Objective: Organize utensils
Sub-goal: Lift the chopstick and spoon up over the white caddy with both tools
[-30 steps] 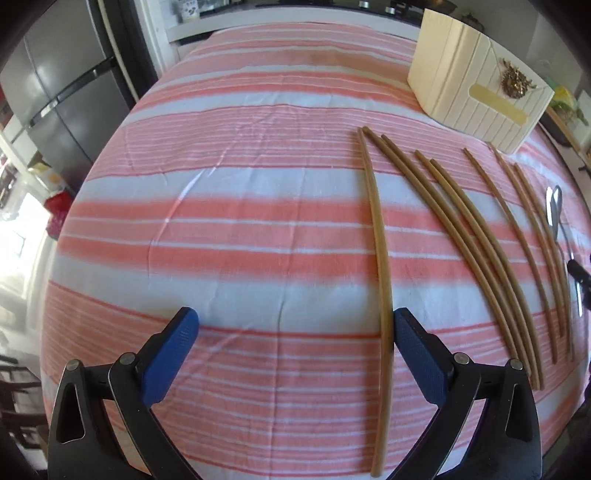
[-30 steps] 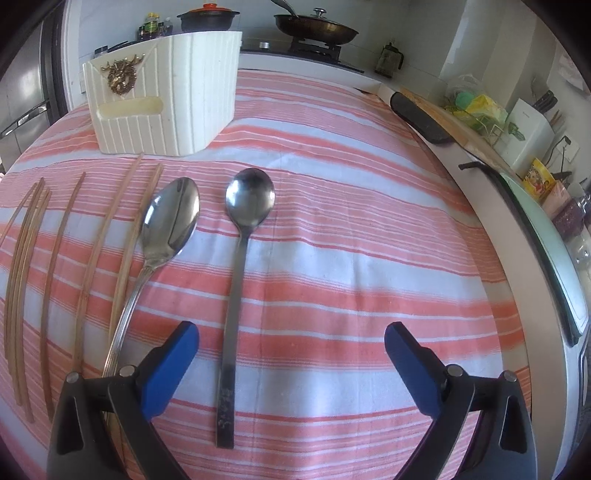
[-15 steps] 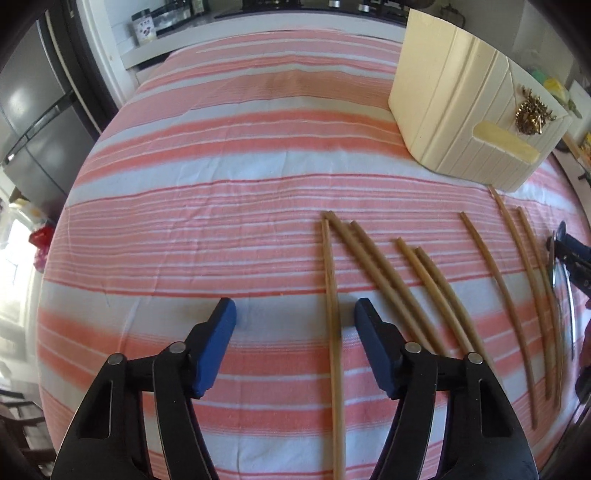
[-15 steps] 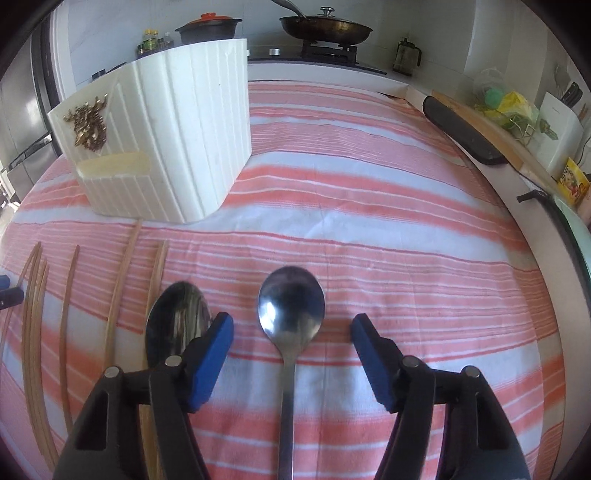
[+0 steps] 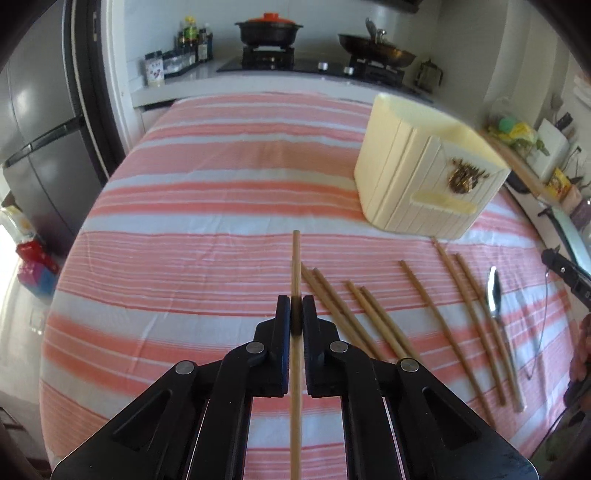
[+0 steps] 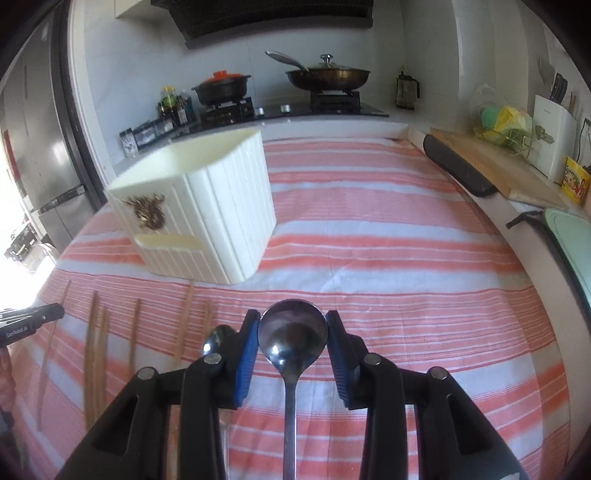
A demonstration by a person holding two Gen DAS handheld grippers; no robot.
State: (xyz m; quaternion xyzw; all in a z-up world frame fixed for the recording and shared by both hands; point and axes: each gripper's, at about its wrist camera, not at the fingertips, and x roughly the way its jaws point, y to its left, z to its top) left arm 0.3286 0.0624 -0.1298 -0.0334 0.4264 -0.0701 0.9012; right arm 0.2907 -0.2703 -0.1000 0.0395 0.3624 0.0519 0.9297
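Observation:
My left gripper (image 5: 296, 314) is shut on a wooden chopstick (image 5: 295, 258) and holds it above the striped cloth, pointing away. Several more chopsticks (image 5: 369, 317) lie on the cloth to its right, beside a steel spoon (image 5: 494, 291). The cream utensil holder (image 5: 424, 177) stands at the far right. My right gripper (image 6: 292, 332) is shut on the bowl of a steel spoon (image 6: 293, 328), pads against both sides. A second spoon (image 6: 216, 338) lies just left, partly hidden by the left finger. The holder (image 6: 207, 214) stands ahead to the left in the right wrist view.
The table wears a pink and white striped cloth (image 5: 207, 206). A counter with a stove, a red-lidded pot (image 5: 269, 27) and a pan (image 6: 327, 75) runs along the back. A fridge (image 5: 40, 147) stands at left. A cutting board (image 6: 491, 162) lies at right.
Both grippers have closed: the left on the leftmost chopstick and lifted it, the right on the right-hand spoon's bowl. Both views have tilted up toward the holder.

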